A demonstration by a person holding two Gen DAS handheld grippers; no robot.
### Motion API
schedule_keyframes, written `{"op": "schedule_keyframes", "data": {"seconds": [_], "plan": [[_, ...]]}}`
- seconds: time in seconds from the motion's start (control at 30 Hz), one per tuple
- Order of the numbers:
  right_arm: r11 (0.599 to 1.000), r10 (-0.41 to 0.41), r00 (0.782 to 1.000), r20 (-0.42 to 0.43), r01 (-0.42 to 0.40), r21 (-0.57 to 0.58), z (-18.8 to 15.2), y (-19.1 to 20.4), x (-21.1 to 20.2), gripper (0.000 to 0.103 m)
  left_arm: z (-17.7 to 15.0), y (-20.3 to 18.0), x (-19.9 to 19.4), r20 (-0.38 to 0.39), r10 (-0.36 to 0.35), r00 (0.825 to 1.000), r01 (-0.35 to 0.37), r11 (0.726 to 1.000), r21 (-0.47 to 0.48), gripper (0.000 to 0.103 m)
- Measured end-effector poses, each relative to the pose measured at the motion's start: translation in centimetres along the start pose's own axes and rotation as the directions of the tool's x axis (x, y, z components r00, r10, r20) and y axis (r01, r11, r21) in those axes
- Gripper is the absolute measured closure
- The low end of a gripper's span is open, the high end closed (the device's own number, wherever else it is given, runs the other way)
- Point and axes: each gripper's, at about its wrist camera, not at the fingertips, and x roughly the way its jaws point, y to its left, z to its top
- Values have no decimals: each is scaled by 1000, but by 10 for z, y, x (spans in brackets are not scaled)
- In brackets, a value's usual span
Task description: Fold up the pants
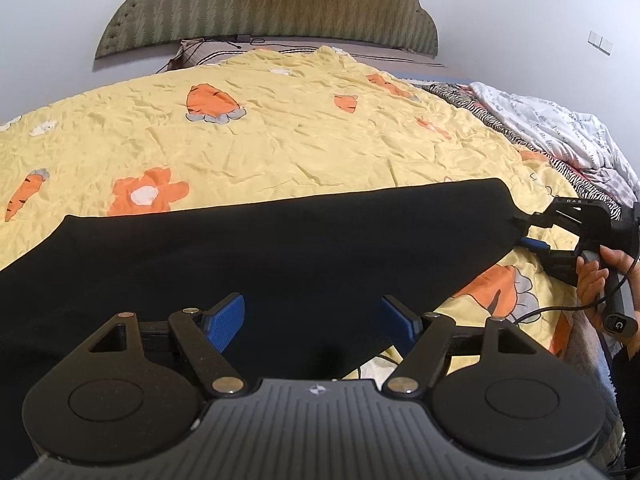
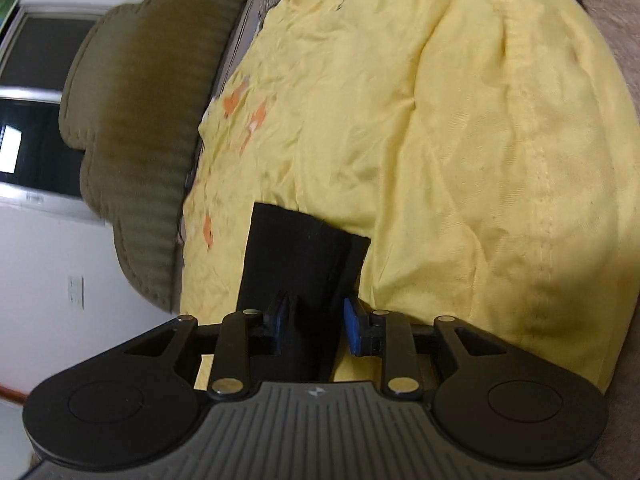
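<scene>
Black pants point(image 1: 280, 248) lie in a long band across a yellow quilt point(image 1: 280, 140) printed with orange carrots. My left gripper point(image 1: 312, 320) hovers over their near edge, open wide, its blue pads point(image 1: 226, 320) clear of the cloth. At the band's right end a hand point(image 1: 596, 276) holds my right gripper point(image 1: 522, 232), its jaws either side of the pants' tip. In the right wrist view the right gripper point(image 2: 316, 324) is rolled sideways. The pants' end point(image 2: 296, 256) runs between its fingers, and the blue right pad point(image 2: 352, 330) stands off the cloth.
A padded green headboard point(image 1: 272, 4) stands against the wall at the bed's far end. Zebra-striped and white bedding point(image 1: 560, 132) is bunched along the bed's right side. A cable point(image 1: 560, 312) trails from the right gripper's handle. A dark window point(image 2: 24, 120) shows beside the headboard.
</scene>
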Motion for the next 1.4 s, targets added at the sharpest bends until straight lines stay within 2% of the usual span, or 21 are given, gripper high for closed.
{"op": "schedule_keyframes", "data": {"seconds": [0.1, 0.2, 0.33, 0.4, 0.43, 0.5, 0.6, 0.7, 0.8, 0.87, 0.93, 1.0, 1.1, 1.2, 1.23, 1.27, 1.3, 1.33, 1.4], "plan": [[994, 9, 1000, 22, -7, -108, -4, 6, 4, 74, 0, 1, 1, 2, -4, 1000, 4, 1000, -18, 26], [981, -19, 994, 105, 39, -191, -8, 19, 0, 89, 2, 5, 3, -8, 4, 1000, -5, 999, -51, 26], [968, -9, 987, 162, 50, -248, -7, 35, 1, 91, 7, 20, 1, -20, 1, 1000, -3, 992, -126, 26], [944, -8, 984, 179, 66, -323, -13, 52, 3, 91, 11, 29, 0, -26, -3, 1000, -2, 982, -190, 26], [920, -10, 981, 191, 84, -382, -18, 63, 4, 91, 12, 36, 0, -28, -3, 1000, -3, 973, -231, 26], [859, 2, 977, 212, 107, -501, -34, 88, 7, 91, 13, 50, -1, -30, -11, 999, 1, 947, -321, 25], [725, 42, 974, 224, 124, -678, -70, 129, 13, 91, 14, 70, -2, -23, -34, 999, 21, 904, -428, 25], [582, 86, 984, 158, 79, -810, -117, 162, 24, 91, 15, 82, -3, -17, -30, 999, 18, 876, -481, 25], [401, 121, 991, 61, 7, -916, -176, 183, 31, 91, 18, 88, -1, 23, -100, 995, 97, 845, -527, 20], [304, 128, 992, 13, -27, -952, -210, 188, 32, 91, 22, 89, 5, 68, -188, 980, 193, 801, -566, 13], [250, 125, 992, -22, -53, -967, -231, 189, 33, 91, 27, 88, 16, 107, -283, 953, 289, 751, -594, 8], [208, 118, 992, -37, -61, -976, -245, 189, 33, 91, 33, 85, 31, 120, -347, 930, 342, 704, -622, 8], [175, 104, 992, -66, -84, -981, -256, 190, 33, 91, 36, 80, 58, 142, -436, 888, 409, 612, -677, 8], [148, 95, 992, -86, -100, -984, -262, 186, 29, 91, 31, 75, 82, 175, -516, 838, 456, 488, -744, 7], [134, 92, 991, -99, -111, -985, -262, 184, 26, 91, 29, 74, 88, 186, -531, 827, 459, 445, -769, 7], [114, 91, 989, -115, -125, -986, -264, 184, 23, 91, 27, 74, 93, 195, -536, 821, 459, 417, -785, 7], [96, 94, 987, -128, -137, -986, -266, 182, 19, 91, 27, 75, 97, 203, -537, 819, 458, 398, -795, 8], [76, 95, 985, -143, -150, -986, -270, 179, 16, 91, 27, 75, 101, 206, -533, 821, 456, 393, -798, 9], [34, 96, 982, -164, -168, -985, -279, 179, 12, 91, 31, 74, 104, 185, -530, 828, 444, 417, -793, 20]]}}
